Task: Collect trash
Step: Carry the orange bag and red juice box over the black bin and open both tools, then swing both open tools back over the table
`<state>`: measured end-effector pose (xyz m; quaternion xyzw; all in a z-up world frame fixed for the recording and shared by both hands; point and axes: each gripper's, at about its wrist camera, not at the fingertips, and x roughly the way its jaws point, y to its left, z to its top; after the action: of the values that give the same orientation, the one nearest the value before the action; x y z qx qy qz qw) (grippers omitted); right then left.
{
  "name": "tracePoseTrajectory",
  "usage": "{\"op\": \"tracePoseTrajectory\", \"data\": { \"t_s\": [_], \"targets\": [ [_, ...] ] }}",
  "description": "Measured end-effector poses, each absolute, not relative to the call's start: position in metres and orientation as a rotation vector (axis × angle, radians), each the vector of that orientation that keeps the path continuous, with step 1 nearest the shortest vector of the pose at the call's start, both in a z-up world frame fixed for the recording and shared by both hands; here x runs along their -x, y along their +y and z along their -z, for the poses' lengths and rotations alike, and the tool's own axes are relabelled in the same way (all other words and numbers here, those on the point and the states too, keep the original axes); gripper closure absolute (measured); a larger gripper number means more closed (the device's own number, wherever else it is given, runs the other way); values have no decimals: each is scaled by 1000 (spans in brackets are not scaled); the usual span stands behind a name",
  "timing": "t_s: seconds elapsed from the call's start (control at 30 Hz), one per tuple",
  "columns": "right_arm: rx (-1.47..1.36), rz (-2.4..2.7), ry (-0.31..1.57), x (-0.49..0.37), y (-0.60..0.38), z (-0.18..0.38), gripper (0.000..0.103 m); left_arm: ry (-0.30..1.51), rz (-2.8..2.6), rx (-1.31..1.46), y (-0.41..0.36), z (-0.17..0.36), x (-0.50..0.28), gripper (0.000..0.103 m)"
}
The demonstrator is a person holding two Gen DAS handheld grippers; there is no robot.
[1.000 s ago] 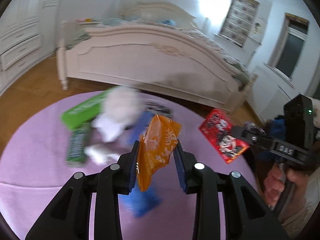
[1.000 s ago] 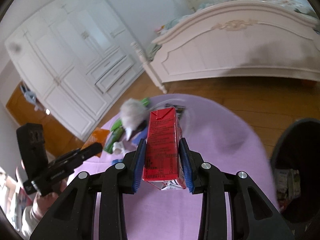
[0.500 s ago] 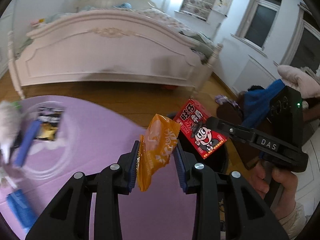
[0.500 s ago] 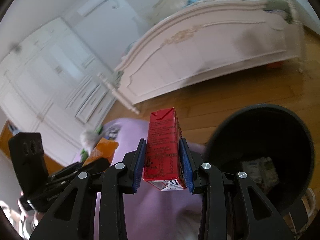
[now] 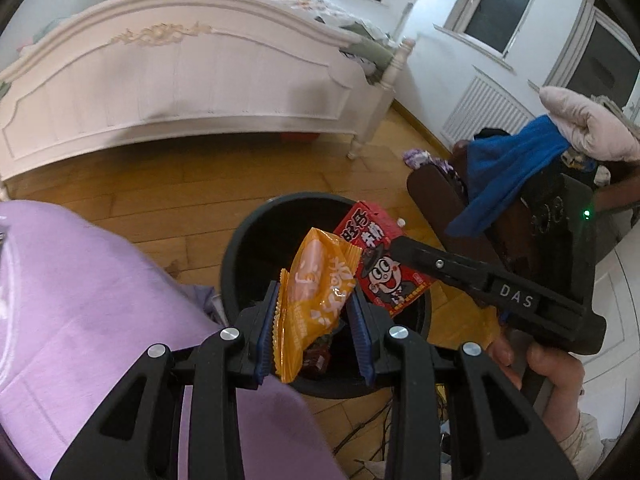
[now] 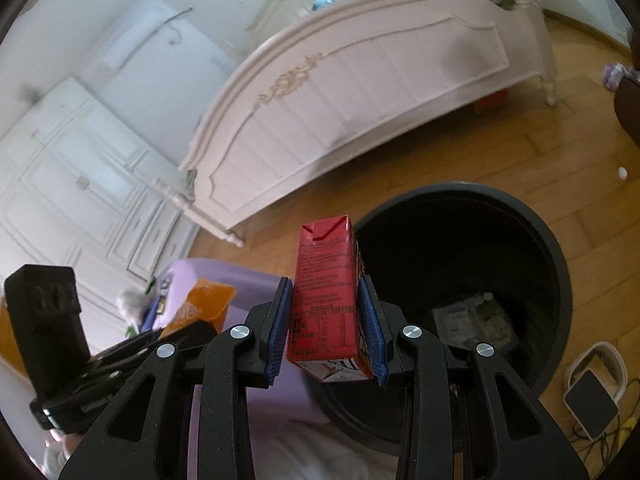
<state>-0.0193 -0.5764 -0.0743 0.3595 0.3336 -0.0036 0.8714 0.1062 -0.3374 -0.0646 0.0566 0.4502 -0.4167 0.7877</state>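
Note:
My left gripper [image 5: 316, 296] is shut on an orange snack packet [image 5: 316, 292], which hangs over the near rim of a black trash bin [image 5: 256, 236]. The right gripper [image 6: 326, 284] is shut on a red drink carton [image 6: 326, 292], held upright just left of the bin's [image 6: 552, 264] opening. In the left wrist view the carton [image 5: 380, 264] shows its cartoon face above the bin, with the right gripper's black body [image 5: 500, 292] and a hand [image 5: 552, 368] behind it. Some rubbish [image 6: 472, 320] lies at the bin's bottom.
A purple rug [image 5: 80, 300] lies left of the bin, with more litter [image 6: 144, 304] on its far end. A white bed [image 5: 180, 80] stands behind on the wooden floor. A dark chair draped in blue cloth [image 5: 508, 168] is at right. A small white device with cables [image 6: 592, 392] sits beside the bin.
Both grippers swung from over the rug to the bin and dipped lower, each keeping its item. The bin now fills the middle of both views.

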Motion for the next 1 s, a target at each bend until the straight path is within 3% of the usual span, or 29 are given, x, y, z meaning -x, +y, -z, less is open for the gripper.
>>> {"op": "tracePoseTrajectory", "data": {
  "t_s": [0.53,0.6,0.67,0.77,0.93,1.0],
  "targets": [
    [-811,43,728,28,-605,108,68,1017,935,-194,-376,82,-101,68],
    [-823,46,734,28,-607,110,68,1016,934,-207,-378,82,-100,61],
    [-836,48,737,28,-607,110,65,1006,922,-224,-375,81,-100,41],
    [-852,54,725,31,-609,109,45,972,910,-233,-371,77,-97,28],
    [-859,58,715,35,-606,104,35,961,892,-238,-365,74,-94,27],
    [-851,56,716,35,-602,102,35,952,878,-233,-360,71,-93,15]
  ]
}}
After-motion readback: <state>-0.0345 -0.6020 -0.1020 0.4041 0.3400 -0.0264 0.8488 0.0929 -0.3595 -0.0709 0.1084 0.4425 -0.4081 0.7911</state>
